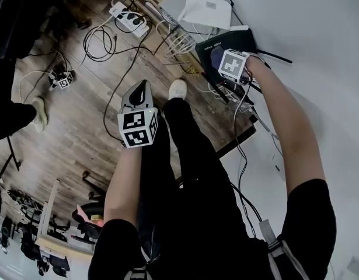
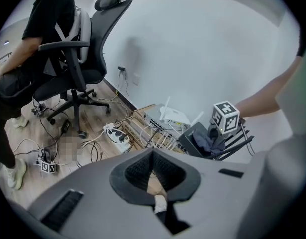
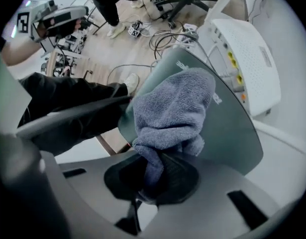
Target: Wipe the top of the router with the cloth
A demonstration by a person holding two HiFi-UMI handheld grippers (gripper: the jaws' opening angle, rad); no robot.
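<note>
Grey cloth (image 3: 175, 108), pinched by right gripper (image 3: 153, 179), laid on router (image 3: 232, 133) top for wiping; left gripper (image 2: 153, 152) closed, empty, idle.

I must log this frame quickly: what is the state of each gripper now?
Left gripper: shut, empty.
Right gripper: shut on the cloth, which lies on the router.
</note>
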